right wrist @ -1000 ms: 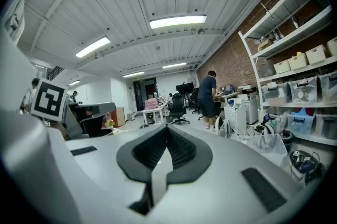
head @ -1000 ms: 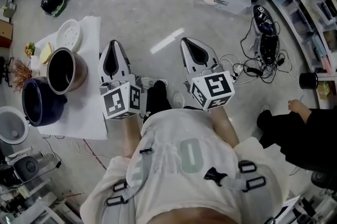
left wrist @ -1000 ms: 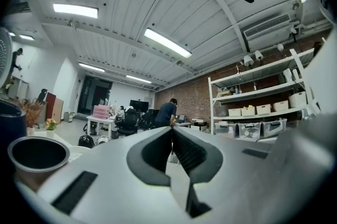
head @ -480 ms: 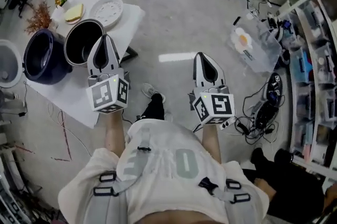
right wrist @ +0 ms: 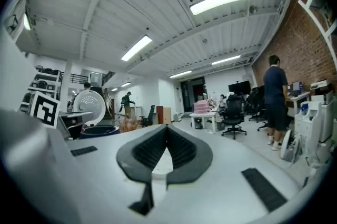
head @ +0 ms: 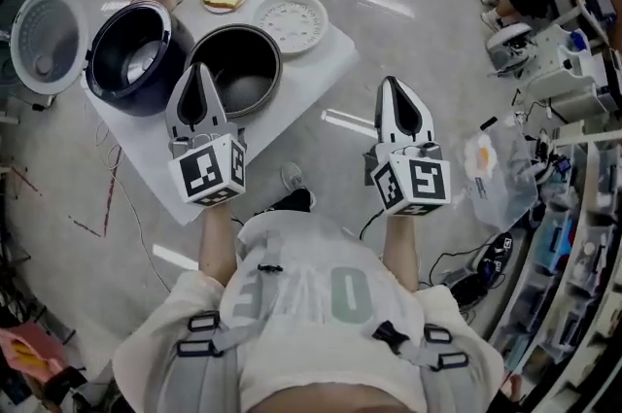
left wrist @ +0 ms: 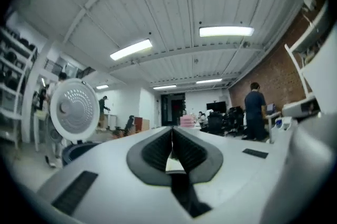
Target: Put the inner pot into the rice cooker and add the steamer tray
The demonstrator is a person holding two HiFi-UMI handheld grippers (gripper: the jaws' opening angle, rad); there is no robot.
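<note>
Nothing is placed yet: the inner pot stands mid-counter, just beside the open rice cooker, with the steamer tray by the right corner. The left tool and right tool are closed and empty. Likely next move: open one and grip the pot's rim.

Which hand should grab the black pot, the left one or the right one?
Left, probably. The left gripper is right by the inner pot on the table, while the right gripper hangs over the floor, farther off. Both are shut, so it must open first.
</note>
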